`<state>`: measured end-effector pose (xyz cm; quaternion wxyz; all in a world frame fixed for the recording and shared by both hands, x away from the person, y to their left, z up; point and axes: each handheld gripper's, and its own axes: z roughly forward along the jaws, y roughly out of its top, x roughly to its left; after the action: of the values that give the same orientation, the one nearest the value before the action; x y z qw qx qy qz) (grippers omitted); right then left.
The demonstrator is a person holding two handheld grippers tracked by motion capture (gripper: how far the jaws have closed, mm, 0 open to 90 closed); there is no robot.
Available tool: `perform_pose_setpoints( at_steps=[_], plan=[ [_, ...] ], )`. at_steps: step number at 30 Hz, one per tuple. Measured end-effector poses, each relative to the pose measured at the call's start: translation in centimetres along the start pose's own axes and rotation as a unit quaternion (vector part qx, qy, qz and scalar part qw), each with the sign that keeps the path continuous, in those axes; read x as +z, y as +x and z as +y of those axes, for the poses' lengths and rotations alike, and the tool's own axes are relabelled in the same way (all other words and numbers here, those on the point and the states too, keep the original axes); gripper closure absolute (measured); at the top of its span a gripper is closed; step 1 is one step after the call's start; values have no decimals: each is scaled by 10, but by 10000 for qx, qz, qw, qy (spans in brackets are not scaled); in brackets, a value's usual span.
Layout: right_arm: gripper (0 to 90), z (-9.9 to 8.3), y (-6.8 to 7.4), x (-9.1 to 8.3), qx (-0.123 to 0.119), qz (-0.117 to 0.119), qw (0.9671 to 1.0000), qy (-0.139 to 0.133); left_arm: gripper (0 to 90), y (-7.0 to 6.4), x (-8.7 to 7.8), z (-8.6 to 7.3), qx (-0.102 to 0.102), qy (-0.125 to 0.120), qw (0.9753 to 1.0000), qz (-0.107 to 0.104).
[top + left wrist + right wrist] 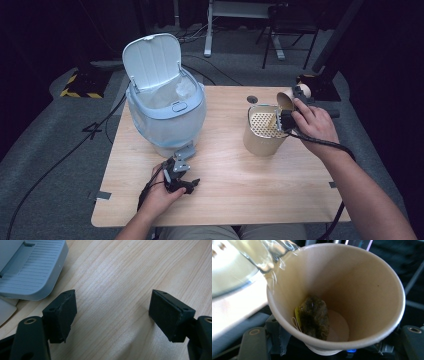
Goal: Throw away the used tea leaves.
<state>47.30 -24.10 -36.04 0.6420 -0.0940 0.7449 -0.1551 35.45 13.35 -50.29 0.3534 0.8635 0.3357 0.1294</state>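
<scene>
Paper cup (286, 100), right of frame centre, is clamped by the right gripper (286, 120) and tipped over the strainer canister (264, 131), pouring seemingly underway; next, bin the teabag (314, 317); left gripper (181, 176) idles wide.

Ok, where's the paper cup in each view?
High view: paper cup at right, tilted over the perforated canister, held by the right gripper.
Left gripper view: wooden table and bin pedal.
Right gripper view: centre, mouth towards the camera, tea bag inside.
Shared landmark: the right gripper holding it.
</scene>
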Motion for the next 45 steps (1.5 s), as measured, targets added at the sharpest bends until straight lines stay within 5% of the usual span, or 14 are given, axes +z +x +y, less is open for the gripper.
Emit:
perform_pose_setpoints(
  at_steps=[2,5,11,14,15,16,19,22,26,41,43,45],
  plan=[
    [296,3,1,-1,-344,-174,9992,107,231,0,0,0,0,0,10000,0],
    [296,8,3,-3,-983,-529,9934,250,231,0,0,0,3,2,10000,1],
    [296,15,8,-4,-2264,-1184,9657,462,231,0,0,0,-2,1,10000,1],
    [295,18,10,-4,-2647,-1414,9524,542,231,0,0,0,-3,0,10000,-1],
    [295,19,10,-5,-2854,-1506,9446,591,231,0,0,0,-3,1,10000,-1],
    [295,19,11,-5,-2963,-1559,9403,613,231,0,0,0,-4,0,10000,-2],
    [295,21,10,-5,-3205,-1655,9303,669,230,0,0,0,-8,3,10000,0],
    [295,22,8,-6,-3342,-1719,9240,706,230,0,0,0,-8,-6,10000,0],
    [296,24,7,-7,-3357,-1726,9235,684,230,0,0,0,-6,-7,10000,8],
    [293,24,5,-7,-3212,-1668,9300,645,231,0,0,0,-3,5,10000,-5],
    [293,23,5,-7,-3124,-1649,9334,630,230,0,0,0,-4,3,10000,0],
    [291,21,2,-8,-2884,-1552,9431,574,230,0,0,0,-5,2,10000,1]
  ],
)
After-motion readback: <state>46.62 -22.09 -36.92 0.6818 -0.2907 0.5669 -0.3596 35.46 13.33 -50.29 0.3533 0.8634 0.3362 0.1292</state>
